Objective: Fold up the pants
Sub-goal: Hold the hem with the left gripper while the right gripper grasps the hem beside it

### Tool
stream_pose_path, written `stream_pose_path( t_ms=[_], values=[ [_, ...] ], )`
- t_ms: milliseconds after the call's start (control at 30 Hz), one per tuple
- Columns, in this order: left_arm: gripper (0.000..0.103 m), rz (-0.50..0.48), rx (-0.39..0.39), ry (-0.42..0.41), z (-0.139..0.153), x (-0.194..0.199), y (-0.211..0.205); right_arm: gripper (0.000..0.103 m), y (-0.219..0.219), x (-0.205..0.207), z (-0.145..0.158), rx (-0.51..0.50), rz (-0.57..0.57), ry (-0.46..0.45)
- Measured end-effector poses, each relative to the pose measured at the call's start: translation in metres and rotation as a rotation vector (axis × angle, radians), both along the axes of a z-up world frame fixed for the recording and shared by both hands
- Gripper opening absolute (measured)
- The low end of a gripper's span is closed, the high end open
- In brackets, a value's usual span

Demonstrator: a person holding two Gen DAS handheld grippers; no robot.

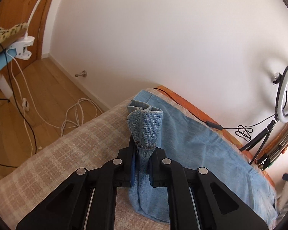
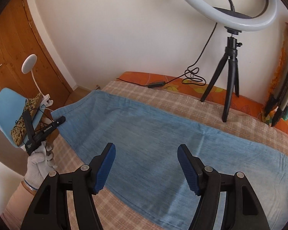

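Light blue denim pants (image 2: 144,126) lie stretched flat across a beige plaid blanket (image 2: 163,97). My left gripper (image 1: 143,147) is shut on the hem end of the pants (image 1: 146,126), which stands bunched and lifted above the blanket. In the right wrist view that left gripper (image 2: 60,120) sits at the pants' left end, held by a gloved hand (image 2: 39,161). Over the middle of the pants near their front edge, my right gripper (image 2: 146,153) is open, its blue pads (image 2: 105,168) apart with only flat denim below them.
A ring light on a black tripod (image 2: 230,61) stands on the bed's far side by the wall, its cable (image 2: 194,76) trailing over the orange sheet (image 2: 182,80). A blue chair (image 2: 5,111) with a clip lamp (image 1: 26,44) stands left; cables (image 1: 74,115) lie on the wooden floor.
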State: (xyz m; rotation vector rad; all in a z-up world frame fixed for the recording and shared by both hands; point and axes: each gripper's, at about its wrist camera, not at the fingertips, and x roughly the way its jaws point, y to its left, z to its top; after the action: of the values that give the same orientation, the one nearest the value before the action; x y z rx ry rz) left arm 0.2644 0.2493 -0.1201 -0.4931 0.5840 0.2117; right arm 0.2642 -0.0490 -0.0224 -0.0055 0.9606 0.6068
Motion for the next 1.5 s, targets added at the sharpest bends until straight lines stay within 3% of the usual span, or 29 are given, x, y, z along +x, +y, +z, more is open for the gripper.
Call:
stream_pose_path(
  t_ms=[100, 333, 500, 667, 800, 1100, 1267, 1500],
  values=[
    [0.008, -0.056, 0.072, -0.02, 0.002, 0.001, -0.018, 0.07, 0.052, 0.028, 0.005, 0.011, 0.067, 0.033],
    [0.008, -0.151, 0.133, -0.054, -0.002, -0.001, -0.042, 0.07, 0.21, 0.077, 0.003, -0.062, 0.267, 0.088],
    [0.008, -0.215, 0.22, -0.075, -0.003, -0.008, -0.064, 0.069, 0.309, 0.082, -0.024, -0.163, 0.417, 0.129],
    [0.008, -0.262, 0.308, -0.089, 0.001, -0.009, -0.081, 0.069, 0.375, 0.069, -0.07, -0.327, 0.569, 0.193],
    [0.008, -0.288, 0.325, -0.107, 0.002, -0.012, -0.085, 0.068, 0.399, 0.072, -0.096, -0.431, 0.62, 0.24],
    [0.008, -0.309, 0.34, -0.108, 0.004, -0.011, -0.089, 0.066, 0.422, 0.048, -0.133, -0.718, 0.761, 0.167],
    [0.008, -0.315, 0.32, -0.101, 0.002, -0.01, -0.086, 0.055, 0.43, 0.047, -0.149, -0.792, 0.781, 0.154],
    [0.008, -0.339, 0.363, -0.084, 0.0, -0.006, -0.1, 0.054, 0.43, 0.039, -0.165, -0.893, 0.843, 0.113]
  ],
)
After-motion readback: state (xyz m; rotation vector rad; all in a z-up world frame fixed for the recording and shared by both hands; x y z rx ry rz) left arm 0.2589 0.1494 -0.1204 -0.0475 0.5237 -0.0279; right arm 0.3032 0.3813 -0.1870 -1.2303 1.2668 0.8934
